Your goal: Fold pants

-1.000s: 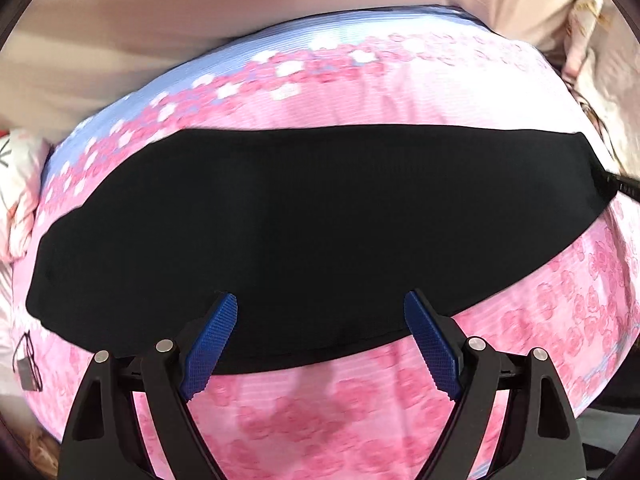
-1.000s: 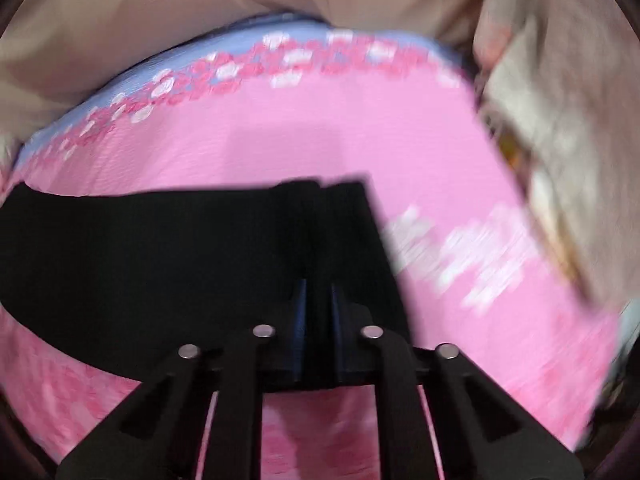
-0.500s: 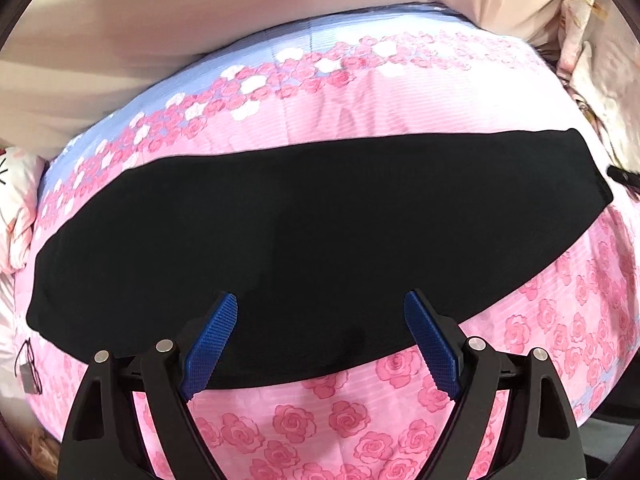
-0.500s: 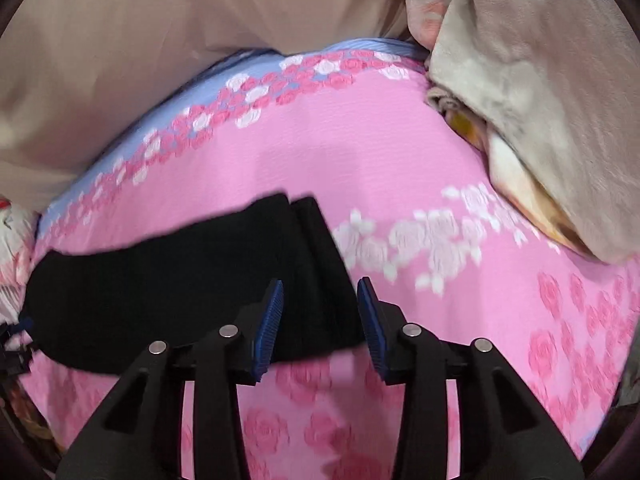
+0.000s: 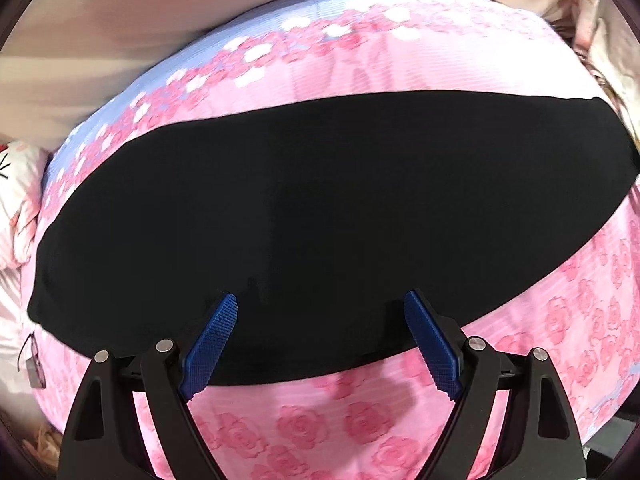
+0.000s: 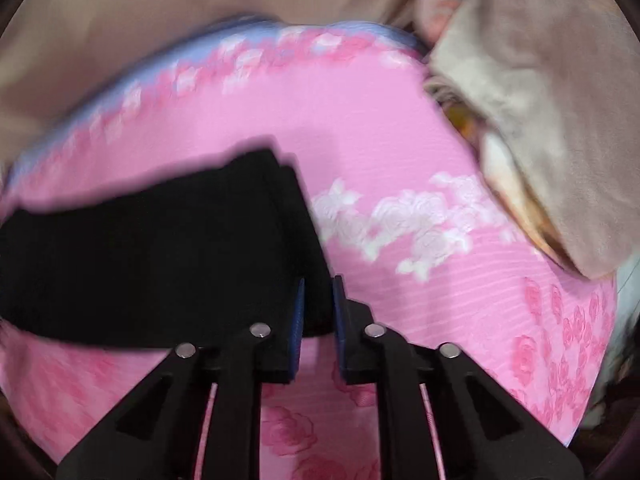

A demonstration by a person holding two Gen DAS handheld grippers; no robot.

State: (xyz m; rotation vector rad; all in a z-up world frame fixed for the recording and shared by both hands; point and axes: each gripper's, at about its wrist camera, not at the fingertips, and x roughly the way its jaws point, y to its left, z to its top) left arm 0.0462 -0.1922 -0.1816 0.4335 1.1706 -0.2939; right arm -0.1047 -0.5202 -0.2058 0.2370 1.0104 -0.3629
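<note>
Black pants (image 5: 320,208) lie flat in a long band across a pink rose-print bedsheet (image 5: 340,420). My left gripper (image 5: 320,312) is open, hovering over the near edge of the pants around their middle, with nothing between its blue pads (image 5: 208,340). In the right wrist view the right end of the pants (image 6: 160,248) shows stacked layers. My right gripper (image 6: 318,292) has its jaws nearly together on the near right corner of the pants, with black cloth between the pads.
A beige blanket and crumpled bedding (image 6: 540,100) are heaped at the right of the bed. A white patterned pillow (image 5: 16,184) lies at the left edge. A small tag on a cord (image 5: 34,364) lies near the left end of the pants. A beige wall (image 5: 120,20) rises behind.
My right gripper was shut, opened half a second ago, and has now closed again on the pants' right corner. The left gripper stayed open, shifting slightly over the pants.
</note>
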